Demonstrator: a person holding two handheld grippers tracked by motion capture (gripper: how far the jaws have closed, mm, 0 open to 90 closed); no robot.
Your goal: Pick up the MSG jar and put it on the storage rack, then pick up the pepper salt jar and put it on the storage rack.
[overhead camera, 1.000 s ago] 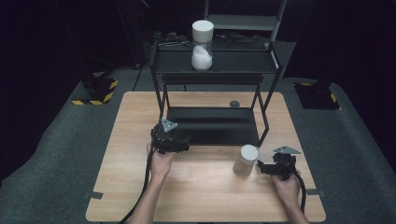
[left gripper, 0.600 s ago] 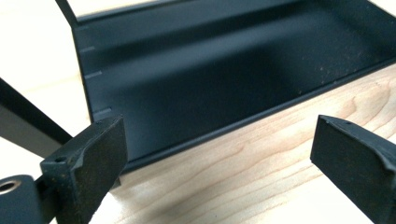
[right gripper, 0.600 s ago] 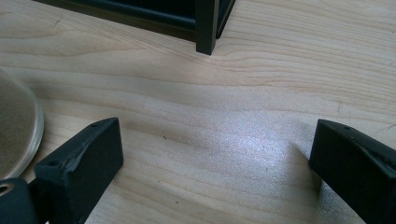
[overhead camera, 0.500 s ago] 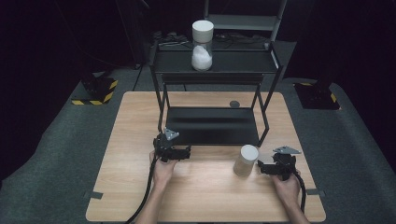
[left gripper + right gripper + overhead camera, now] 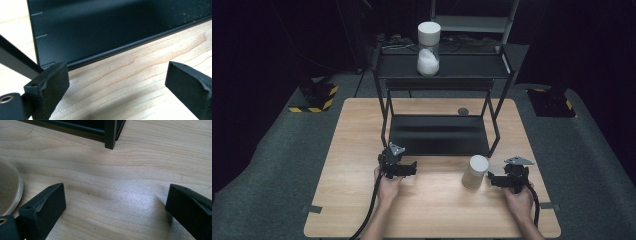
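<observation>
Counting two jars [image 5: 475, 171], one rack [image 5: 439, 135], two grippers [image 5: 404, 169].

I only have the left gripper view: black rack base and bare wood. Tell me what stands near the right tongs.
Observer: A pale-lidded jar stands upright on the table, just beside the right tongs, not between them.
Operator: Report those tongs' state.
Observer: Open; bare table wood lies between them.
Operator: Now check the top shelf.
Observer: A second jar with white contents stands on it.
</observation>
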